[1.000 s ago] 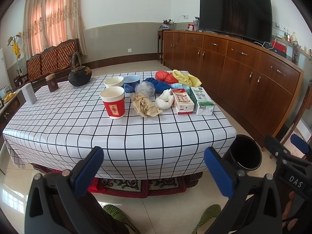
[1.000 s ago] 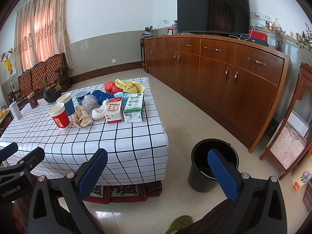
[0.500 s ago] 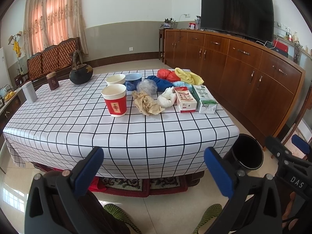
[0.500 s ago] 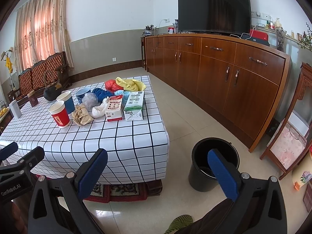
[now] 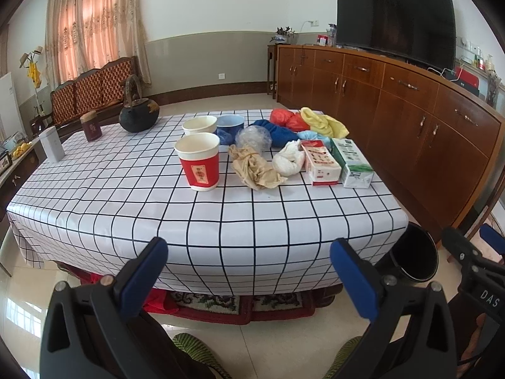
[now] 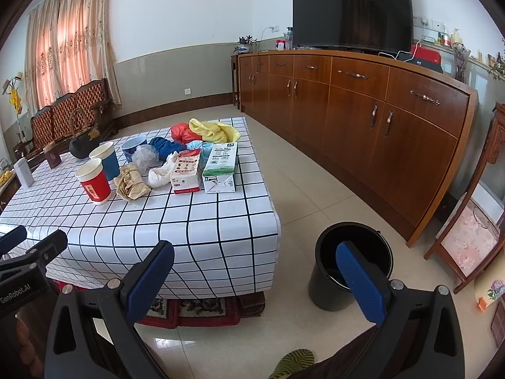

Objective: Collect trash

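Trash lies in a cluster on the far right part of the table, well ahead of both grippers and touched by neither. From left to right in the left wrist view: a red cup standing upright nearest the grippers, a white cup and a blue cup behind it, a crumpled brown paper, a clear plastic wad behind that, a white wad, a red-and-white carton and a green-and-white carton lying side by side. Behind these sit bunched blue, red and yellow bags.

The left gripper hangs in front of the table's near edge, jaws spread wide and holding nothing. The right gripper is off the table's right corner, also spread wide and empty; its right finger overlaps the black bin, which stands on the floor just beside the table.

The table wears a white cloth with a black grid. At its far left stand a grey box, a brown tin and a black kettle. The floor is pale tile. A wooden bench sits under curtains at the left; a long wooden sideboard runs along the right wall with a TV on it.
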`<state>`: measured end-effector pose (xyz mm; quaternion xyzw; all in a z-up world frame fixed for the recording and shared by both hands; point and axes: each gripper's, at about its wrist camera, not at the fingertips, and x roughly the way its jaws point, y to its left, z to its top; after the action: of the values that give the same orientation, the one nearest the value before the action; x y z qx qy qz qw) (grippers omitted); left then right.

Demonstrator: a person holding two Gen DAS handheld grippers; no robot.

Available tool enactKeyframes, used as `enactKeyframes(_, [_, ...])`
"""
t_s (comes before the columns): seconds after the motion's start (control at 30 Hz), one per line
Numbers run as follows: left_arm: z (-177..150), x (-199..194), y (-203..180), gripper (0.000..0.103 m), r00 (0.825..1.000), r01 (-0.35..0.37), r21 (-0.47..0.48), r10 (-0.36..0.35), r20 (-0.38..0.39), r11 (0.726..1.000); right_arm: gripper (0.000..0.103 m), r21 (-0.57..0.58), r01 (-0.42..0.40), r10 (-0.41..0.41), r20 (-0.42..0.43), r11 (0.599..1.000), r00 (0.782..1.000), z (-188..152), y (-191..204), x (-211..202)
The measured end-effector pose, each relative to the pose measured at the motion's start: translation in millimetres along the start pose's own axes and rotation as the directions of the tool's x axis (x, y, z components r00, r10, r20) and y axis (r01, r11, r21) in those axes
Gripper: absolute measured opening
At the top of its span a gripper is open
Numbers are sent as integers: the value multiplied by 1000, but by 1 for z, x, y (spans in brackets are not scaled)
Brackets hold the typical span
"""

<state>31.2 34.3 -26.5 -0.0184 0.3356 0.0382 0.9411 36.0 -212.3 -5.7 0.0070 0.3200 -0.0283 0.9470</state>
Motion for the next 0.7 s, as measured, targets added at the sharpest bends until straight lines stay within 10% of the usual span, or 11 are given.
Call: enactKeyframes(0.7, [39, 74, 28, 103, 998, -59, -36, 59, -2, 998, 103, 21, -44, 45, -51, 999, 998, 41, 18, 79])
